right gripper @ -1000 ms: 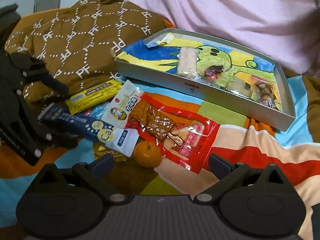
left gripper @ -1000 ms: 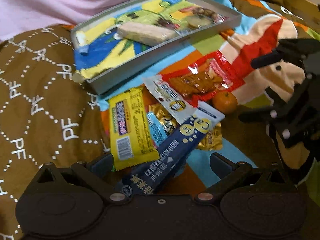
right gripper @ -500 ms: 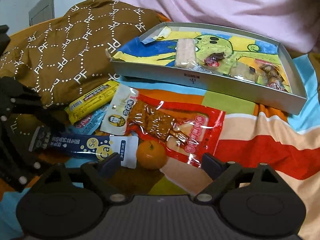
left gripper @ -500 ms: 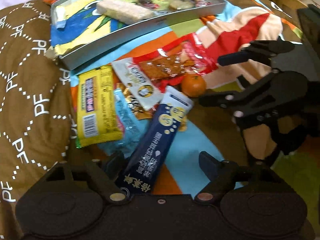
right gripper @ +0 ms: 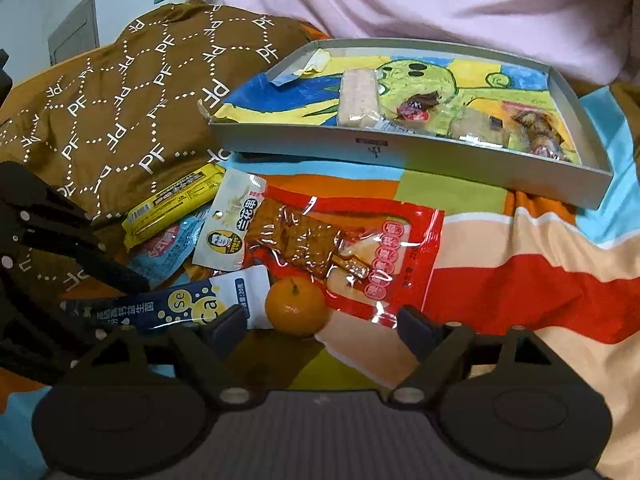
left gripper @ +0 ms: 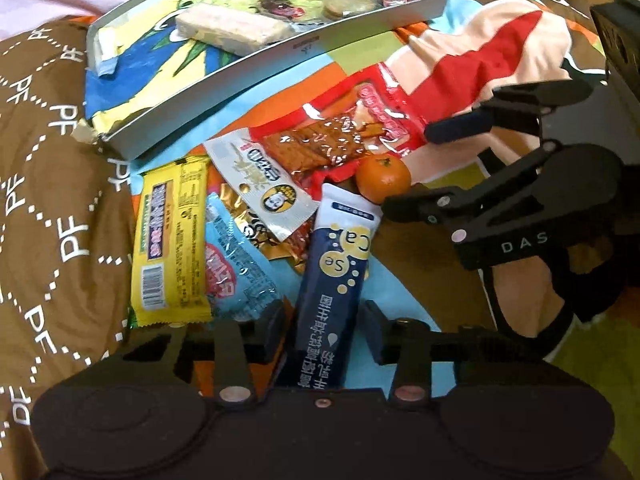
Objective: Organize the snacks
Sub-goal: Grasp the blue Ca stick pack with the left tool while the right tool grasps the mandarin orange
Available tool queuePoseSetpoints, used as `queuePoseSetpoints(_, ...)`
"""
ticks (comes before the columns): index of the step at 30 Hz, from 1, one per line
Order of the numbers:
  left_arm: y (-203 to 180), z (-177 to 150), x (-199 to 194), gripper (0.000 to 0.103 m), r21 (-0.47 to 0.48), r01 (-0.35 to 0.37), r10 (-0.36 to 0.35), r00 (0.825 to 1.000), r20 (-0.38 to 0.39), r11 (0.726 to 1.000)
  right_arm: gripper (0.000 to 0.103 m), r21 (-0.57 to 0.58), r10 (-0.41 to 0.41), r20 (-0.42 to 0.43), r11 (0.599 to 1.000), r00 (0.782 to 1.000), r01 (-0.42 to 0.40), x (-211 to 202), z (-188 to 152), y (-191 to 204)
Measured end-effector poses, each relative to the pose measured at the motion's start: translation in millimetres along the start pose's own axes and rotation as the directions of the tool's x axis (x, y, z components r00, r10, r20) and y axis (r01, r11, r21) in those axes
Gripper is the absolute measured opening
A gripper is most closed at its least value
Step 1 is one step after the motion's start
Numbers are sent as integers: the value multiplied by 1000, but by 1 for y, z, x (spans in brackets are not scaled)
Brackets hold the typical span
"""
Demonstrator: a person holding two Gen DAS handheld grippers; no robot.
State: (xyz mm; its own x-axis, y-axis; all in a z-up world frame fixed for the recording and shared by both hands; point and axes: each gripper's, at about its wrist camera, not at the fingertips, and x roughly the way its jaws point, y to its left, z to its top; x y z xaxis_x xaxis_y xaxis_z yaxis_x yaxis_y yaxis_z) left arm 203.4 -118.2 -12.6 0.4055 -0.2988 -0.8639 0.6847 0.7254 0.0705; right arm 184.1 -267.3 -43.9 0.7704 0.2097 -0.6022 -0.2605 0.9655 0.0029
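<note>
Loose snacks lie on a colourful blanket in front of a shallow grey tray (left gripper: 280, 54) (right gripper: 400, 148). My left gripper (left gripper: 324, 328) (right gripper: 108, 304) points steeply down at a dark blue packet (left gripper: 332, 300) (right gripper: 160, 308). Its jaws are closing with the packet's near end between them, a thin gap still showing on the right side. My right gripper (right gripper: 320, 326) (left gripper: 412, 168) is also closing; a tangerine (right gripper: 296, 306) (left gripper: 382, 178) sits just ahead between its fingers, untouched. The tray holds a pale bar (right gripper: 358, 98) and several small wrapped snacks.
Beside the blue packet lie a yellow bar (left gripper: 172, 240), a light blue packet (left gripper: 236, 276), a white packet (left gripper: 264, 184) and a red packet (left gripper: 348, 136). A brown patterned cushion (right gripper: 120, 112) rises on the left. A person in pink sits behind the tray.
The left jaws have narrowed from wide to close around the blue packet's end. The right jaws have narrowed too, and the tangerine now sits nearer, between the right fingers.
</note>
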Motion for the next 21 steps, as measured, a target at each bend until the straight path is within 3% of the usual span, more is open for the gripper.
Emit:
queuePoseSetpoints(7, 0, -5, -1, 37, -130, 5, -6, 1000, -9, 991, 71, 12, 18, 6, 1000, 1000, -18, 6, -2, 5)
queuePoseSetpoints(12, -1, -4, -2, 37, -249, 22, -28, 999, -22, 968, 62, 25, 11, 30, 1000, 999, -12, 8, -1, 6)
queuePoseSetpoints(21, -7, -4, -1, 36, -203, 1, -7, 1000, -25, 979, 45, 15, 10, 37, 1000, 999, -10, 11, -2, 10)
